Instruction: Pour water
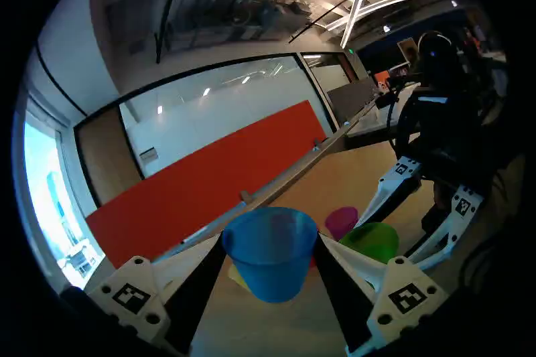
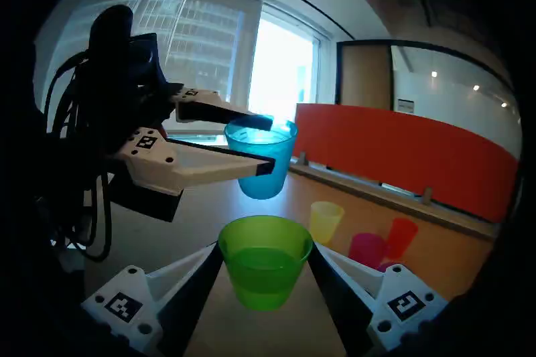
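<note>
I'm clamping the blue cup (image 1: 271,266) in my left gripper (image 1: 270,243), the green cup (image 2: 264,273) in my right gripper (image 2: 266,250), planning a slow tip, rims close

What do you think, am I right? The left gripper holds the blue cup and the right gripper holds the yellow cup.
Not quite. The right gripper holds the green cup, not the yellow one. The yellow cup stands free on the table, as the right gripper view shows. The left gripper does hold the blue cup.
</note>
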Available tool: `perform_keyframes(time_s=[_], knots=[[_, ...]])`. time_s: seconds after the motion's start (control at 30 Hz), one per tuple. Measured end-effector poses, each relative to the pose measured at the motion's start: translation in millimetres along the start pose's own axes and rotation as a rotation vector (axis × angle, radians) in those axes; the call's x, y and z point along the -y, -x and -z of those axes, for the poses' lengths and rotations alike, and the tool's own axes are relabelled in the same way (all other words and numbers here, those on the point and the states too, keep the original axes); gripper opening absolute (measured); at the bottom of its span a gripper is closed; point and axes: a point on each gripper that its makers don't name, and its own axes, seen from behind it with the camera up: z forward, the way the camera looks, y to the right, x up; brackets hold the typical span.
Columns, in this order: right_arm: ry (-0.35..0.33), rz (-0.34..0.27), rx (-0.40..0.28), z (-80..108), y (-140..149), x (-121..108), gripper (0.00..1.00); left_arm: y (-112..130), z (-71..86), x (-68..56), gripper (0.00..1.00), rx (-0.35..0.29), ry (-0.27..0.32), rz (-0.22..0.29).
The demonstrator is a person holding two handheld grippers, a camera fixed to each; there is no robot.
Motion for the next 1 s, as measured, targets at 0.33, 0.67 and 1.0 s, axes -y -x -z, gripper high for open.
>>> perform_keyframes(time_s=[0.33, 0.67, 1.0], knots=[[-0.001, -0.006, -0.003, -0.7, -2, 0, 0.92, 16, -0.4, 5.4, 0.88, 0.036, 0.011, 0.179], [0.002, -0.008, 0.02, 0.1, 4, -3, 0.92, 41, -4.6, 5.0, 0.87, 0.111, 0.012, 0.157], [0.0, -0.005, 0.061, 1.7, 13, -7, 0.92, 67, -9.9, 4.3, 0.88, 0.181, 0.03, 0.242]])
